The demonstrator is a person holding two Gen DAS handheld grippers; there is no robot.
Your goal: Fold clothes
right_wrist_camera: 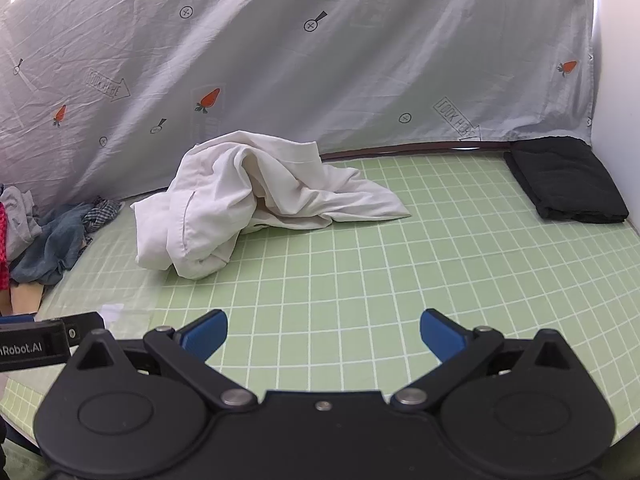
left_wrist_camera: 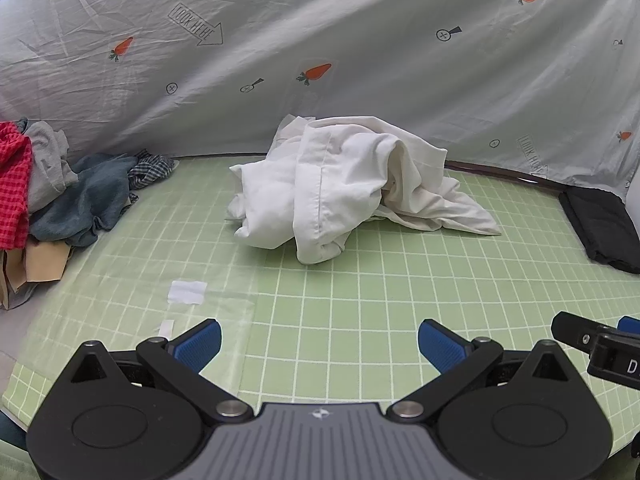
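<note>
Hovering at the bottom of each wrist view, the left gripper (left_wrist_camera: 319, 340) and the right gripper (right_wrist_camera: 323, 330) both stand spread wide with nothing between their blue pads, each tilted down over bare green grid mat (left_wrist_camera: 360, 300). A small white paper scrap (left_wrist_camera: 187, 292) lies on the mat at lower left of the left view. Farther in, near frame centre, the white garment (left_wrist_camera: 340, 192) sits crumpled in a heap on the mat, apart from both claws. It looks like light, limp woven cloth that will sag and slide, so a hemmed edge or corner (left_wrist_camera: 320, 184) seems the best hold. A clothes pile (left_wrist_camera: 60, 192) lies at far left, a folded black garment (right_wrist_camera: 568, 180) at far right, before a printed grey sheet (left_wrist_camera: 320, 40).
</note>
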